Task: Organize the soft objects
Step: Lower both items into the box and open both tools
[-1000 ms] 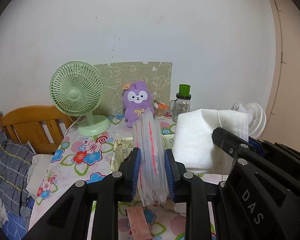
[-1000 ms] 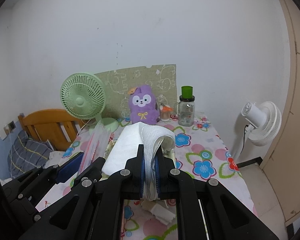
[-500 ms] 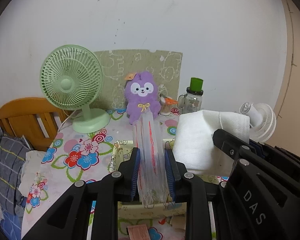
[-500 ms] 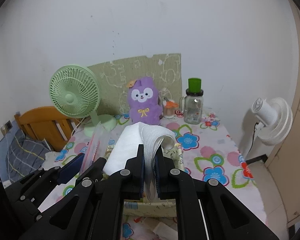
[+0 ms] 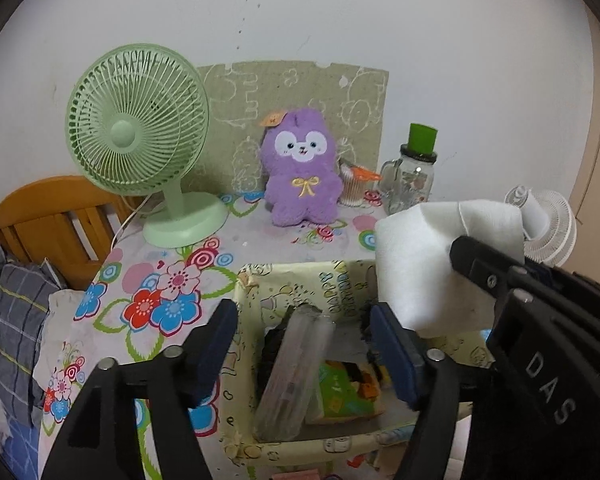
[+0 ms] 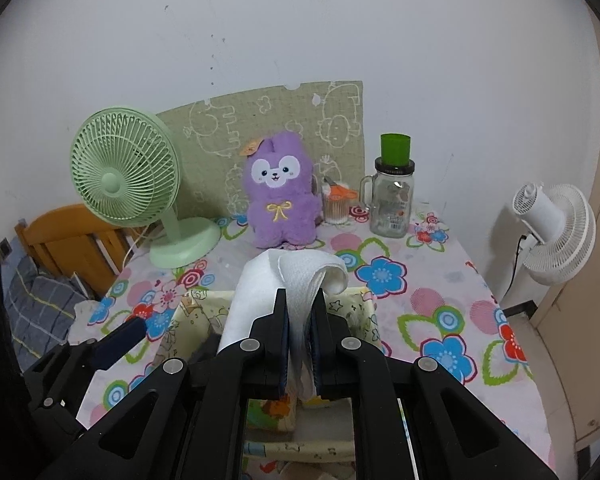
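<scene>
My left gripper is open and empty above a pale yellow fabric storage box. A clear plastic packet lies inside the box, leaning on other small items. My right gripper is shut on a folded white cloth and holds it above the same box. The cloth also shows at the right of the left wrist view, over the box's right side.
A green desk fan, a purple plush rabbit, a small cup and a glass jar with a green lid stand at the back of the flowered table. A white fan stands right, a wooden bed frame left.
My left gripper opened and let go of the clear packet, which now lies in the box. Both grippers moved forward over the box. The right gripper still holds the cloth.
</scene>
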Available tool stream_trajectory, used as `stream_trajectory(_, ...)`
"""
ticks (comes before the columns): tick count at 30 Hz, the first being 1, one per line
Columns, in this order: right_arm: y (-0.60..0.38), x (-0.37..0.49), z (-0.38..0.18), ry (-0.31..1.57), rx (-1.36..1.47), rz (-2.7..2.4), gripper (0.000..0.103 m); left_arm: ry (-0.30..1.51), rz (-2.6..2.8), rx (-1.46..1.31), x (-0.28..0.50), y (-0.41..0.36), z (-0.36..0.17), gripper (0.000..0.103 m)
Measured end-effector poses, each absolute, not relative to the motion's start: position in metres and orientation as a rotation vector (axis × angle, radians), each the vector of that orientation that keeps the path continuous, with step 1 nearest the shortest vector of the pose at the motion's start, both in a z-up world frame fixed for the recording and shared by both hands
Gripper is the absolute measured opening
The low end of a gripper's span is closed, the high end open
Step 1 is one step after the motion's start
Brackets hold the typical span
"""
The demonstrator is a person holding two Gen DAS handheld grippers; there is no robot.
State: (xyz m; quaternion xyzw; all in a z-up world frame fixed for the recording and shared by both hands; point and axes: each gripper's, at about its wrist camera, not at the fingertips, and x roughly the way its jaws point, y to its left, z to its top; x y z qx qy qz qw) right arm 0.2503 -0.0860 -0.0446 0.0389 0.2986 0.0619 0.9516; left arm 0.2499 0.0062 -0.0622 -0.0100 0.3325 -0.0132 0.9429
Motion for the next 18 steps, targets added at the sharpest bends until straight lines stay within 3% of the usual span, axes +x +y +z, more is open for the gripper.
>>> stream_trajectory(9,-0.071,0.268,-0.059,0.639,0.07,0.153,0.016,0.723,-0.012,-0.008,0.258,0.017,-0.078,0.081)
stream_trajectory(11,-0.068,0.272,-0.063,0.655,0.063,0.161,0.018,0.73,-0.03,-0.015,0.259,0.018,-0.081,0.089)
stream_trajectory(12,-0.067,0.274,-0.066,0.667,0.064,0.172,0.022,0.731,-0.042,-0.022,0.259,0.018,-0.081,0.091)
stream_trajectory(14,-0.066,0.278,-0.071,0.691,0.075,0.186,0.039,0.731,-0.051,-0.026,0.259,0.018,-0.082,0.093)
stream_trajectory(16,-0.066,0.28,-0.074,0.689,0.073,0.172,0.071,0.73,-0.053,-0.021,0.26,0.017,-0.082,0.095)
stream_trajectory(18,-0.067,0.279,-0.075,0.678,0.07,0.162,0.076,0.731,-0.055,-0.02,0.26,0.016,-0.083,0.095)
